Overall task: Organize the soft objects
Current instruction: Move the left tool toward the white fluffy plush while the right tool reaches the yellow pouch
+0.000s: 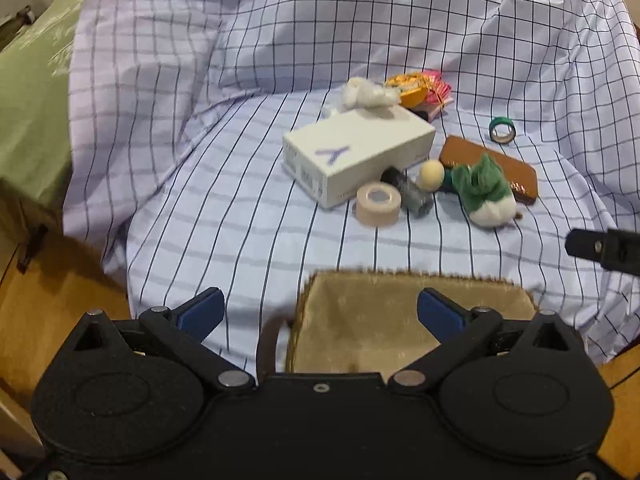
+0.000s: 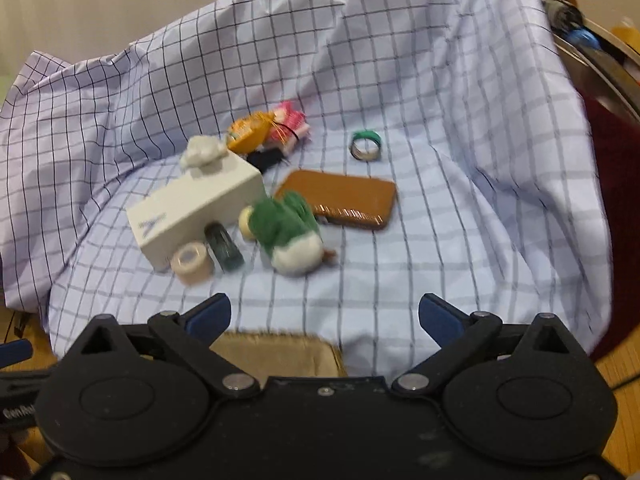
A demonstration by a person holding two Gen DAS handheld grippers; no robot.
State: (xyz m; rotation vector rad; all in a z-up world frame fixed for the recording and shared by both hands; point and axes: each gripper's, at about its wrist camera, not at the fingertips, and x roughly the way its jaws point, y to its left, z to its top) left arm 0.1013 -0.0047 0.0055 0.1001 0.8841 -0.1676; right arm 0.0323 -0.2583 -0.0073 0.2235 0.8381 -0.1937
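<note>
Basket [image 1: 400, 320] interior — left view only | left claw [image 1: 320, 312] spread, empty | right claw [image 2: 324, 316] spread, empty

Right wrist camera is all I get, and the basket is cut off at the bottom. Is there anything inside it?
Observer: The left wrist view looks into the basket; the part that shows is empty.
Operator: Is the other gripper holding something?
Observer: No. The left gripper is open, with nothing between its fingers.
Operator: Anything else I can't see?
Observer: A green cloth with a pale print lies at the far left.
</note>
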